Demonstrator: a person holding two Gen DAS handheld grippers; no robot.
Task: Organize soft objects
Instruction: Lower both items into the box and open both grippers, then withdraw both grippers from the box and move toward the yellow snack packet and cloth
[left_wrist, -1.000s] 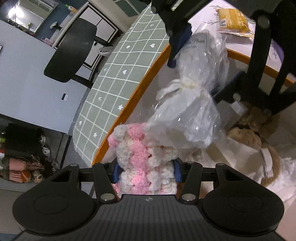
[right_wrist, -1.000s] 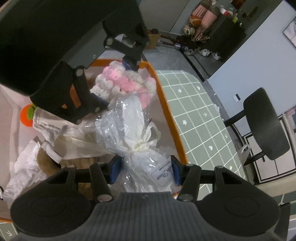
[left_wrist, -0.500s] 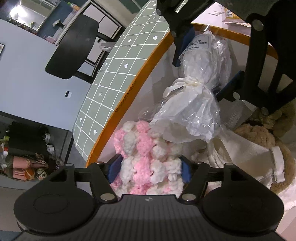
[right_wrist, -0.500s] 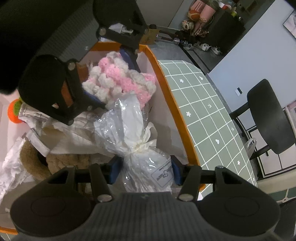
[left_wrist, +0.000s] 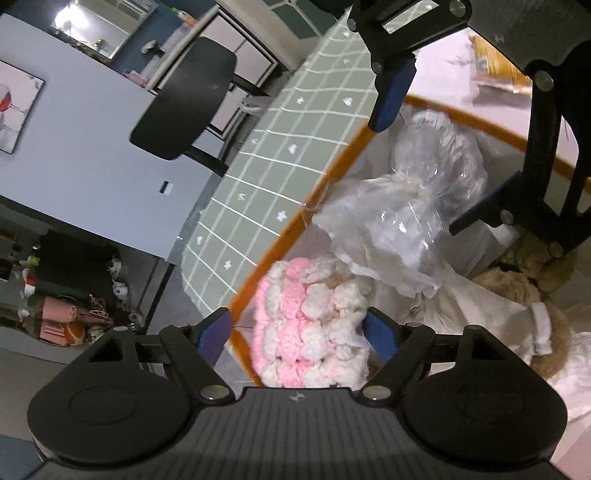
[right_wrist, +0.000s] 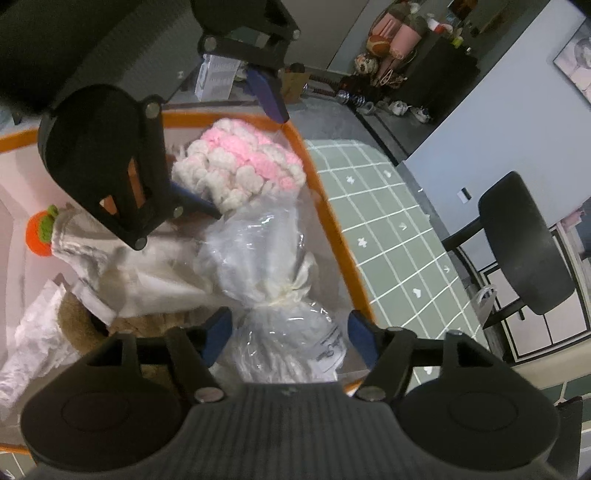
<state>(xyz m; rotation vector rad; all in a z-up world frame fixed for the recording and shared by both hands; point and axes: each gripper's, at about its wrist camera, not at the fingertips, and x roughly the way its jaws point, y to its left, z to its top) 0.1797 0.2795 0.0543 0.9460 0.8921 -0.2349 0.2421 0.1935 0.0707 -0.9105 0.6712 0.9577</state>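
Inside orange-rimmed bin (left_wrist: 369, 140), knobbly pink-white yarn bundle (left_wrist: 314, 328), crinkly plastic-wrapped bundle (right_wrist: 273, 280), both hand-held grippers spread apart.

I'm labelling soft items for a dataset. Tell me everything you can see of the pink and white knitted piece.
The pink and white knitted piece is a chunky, puffy yarn item in bands of pink and off-white bobbles. It lies inside the orange-rimmed bin, in the corner against its wall. The clear plastic-wrapped bundle lies against one end of it. The left gripper is open with its fingers on either side, apparently no longer squeezing it.
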